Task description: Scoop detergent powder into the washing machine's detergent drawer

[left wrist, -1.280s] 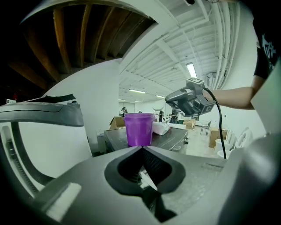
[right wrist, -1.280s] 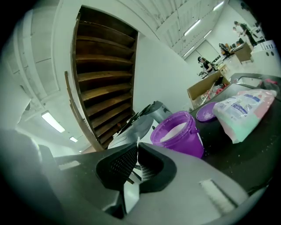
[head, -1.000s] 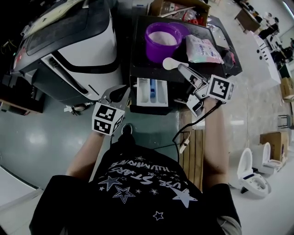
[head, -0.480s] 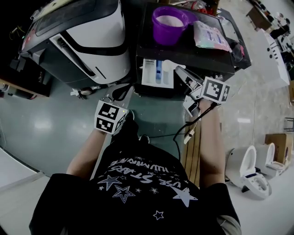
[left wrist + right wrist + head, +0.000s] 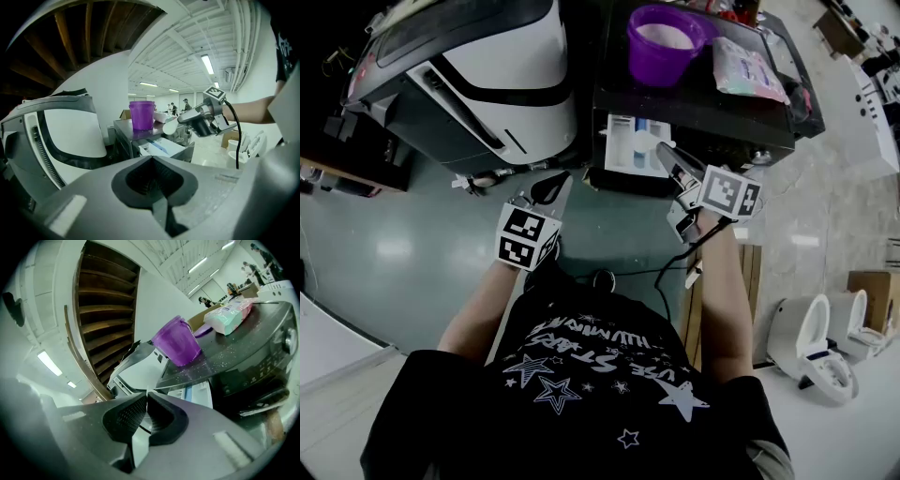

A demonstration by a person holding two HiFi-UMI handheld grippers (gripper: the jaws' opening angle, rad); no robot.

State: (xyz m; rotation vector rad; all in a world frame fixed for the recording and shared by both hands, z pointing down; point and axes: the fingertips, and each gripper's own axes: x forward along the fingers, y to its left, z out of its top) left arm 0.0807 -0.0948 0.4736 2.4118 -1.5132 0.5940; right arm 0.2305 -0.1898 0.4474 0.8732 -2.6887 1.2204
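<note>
White scoop [image 5: 169, 127] clamped in right hand-held gripper [image 5: 666, 152], near open detergent drawer [image 5: 621, 150], left hand-held gripper [image 5: 546, 187] closed, empty

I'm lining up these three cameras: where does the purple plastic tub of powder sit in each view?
Head view: the purple plastic tub, top centre, on the dark machine top.
Left gripper view: near the middle, slightly left.
Right gripper view: just right of centre.
Shared landmark: the open white detergent drawer, below the tub in every view.
</note>
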